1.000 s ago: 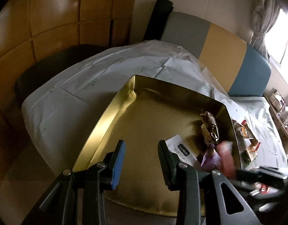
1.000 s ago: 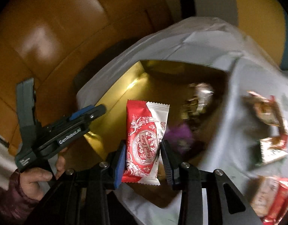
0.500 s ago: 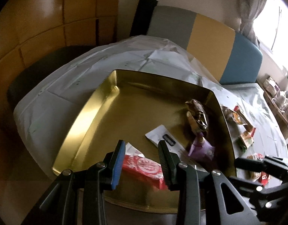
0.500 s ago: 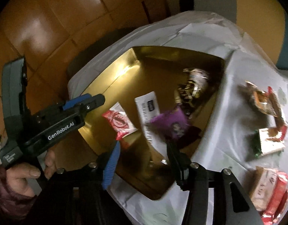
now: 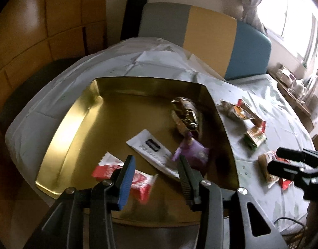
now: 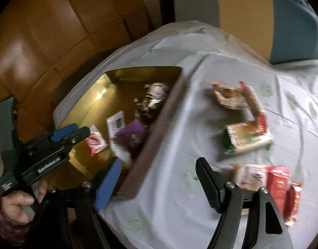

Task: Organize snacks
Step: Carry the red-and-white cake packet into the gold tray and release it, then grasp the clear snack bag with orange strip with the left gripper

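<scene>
Four wrapped snacks are seen inside the gold tray (image 5: 61,128); several more lie on the white cloth (image 6: 179,186), near the right gripper (image 6: 159,182), whose fingers are spread and empty. The left gripper (image 5: 154,178) is likewise spread over the tray. Such packets are judged light, crinkly and slippery, best pinched across the flat middle. Labels are blurred.

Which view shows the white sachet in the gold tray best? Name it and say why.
The left wrist view. There the white sachet lies near the frame's middle on the gold tray, sharp enough to show its dark label, though the purple packet overlaps one end. In the right wrist view the sachet is smaller, motion-blurred, and partly covered by that packet.
</scene>
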Demonstrator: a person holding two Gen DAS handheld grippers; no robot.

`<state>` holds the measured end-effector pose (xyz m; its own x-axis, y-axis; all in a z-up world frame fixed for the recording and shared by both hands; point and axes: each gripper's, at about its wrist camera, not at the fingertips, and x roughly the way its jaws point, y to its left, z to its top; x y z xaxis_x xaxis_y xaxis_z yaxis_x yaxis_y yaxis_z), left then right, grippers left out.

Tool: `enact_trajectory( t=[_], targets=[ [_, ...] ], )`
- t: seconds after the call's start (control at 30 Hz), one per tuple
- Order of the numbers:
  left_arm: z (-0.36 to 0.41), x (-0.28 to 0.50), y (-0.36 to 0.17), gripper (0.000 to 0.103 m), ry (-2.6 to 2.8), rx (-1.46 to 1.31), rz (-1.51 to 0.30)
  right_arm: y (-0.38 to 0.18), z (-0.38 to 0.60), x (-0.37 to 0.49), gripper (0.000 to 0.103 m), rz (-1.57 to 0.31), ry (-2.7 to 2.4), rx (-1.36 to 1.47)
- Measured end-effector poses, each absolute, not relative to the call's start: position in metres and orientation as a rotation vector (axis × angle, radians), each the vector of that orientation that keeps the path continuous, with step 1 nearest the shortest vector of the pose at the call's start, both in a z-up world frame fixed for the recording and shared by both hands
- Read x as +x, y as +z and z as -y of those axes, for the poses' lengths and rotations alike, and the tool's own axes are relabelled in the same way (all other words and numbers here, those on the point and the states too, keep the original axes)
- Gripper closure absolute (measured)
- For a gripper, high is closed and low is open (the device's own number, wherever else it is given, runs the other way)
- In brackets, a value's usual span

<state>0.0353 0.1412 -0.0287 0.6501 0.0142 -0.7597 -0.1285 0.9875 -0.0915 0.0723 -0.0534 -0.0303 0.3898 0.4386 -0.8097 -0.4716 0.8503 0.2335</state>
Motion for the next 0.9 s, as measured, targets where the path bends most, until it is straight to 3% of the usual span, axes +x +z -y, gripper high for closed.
enact_trajectory(
  t=[0.13, 0.63, 0.9],
  targets=[
    [-0.131, 0.033, -0.027, 0.06, 0.055, -0.118, -0.854, -0.03, 0.079, 0.076, 0.021, -1.014, 0.518, -0.048],
    [-0.099, 0.035, -0.033, 0.06, -0.008, -0.046, -0.896, -0.03, 0.234, 0.111, 0.018, -0.967, 0.091, -0.147],
    [-0.079, 0.045, -0.023, 0.06, -0.05, -0.027, -0.896, -0.05, 0.303, 0.126, 0.018, -1.045, -0.085, 0.103]
  ],
)
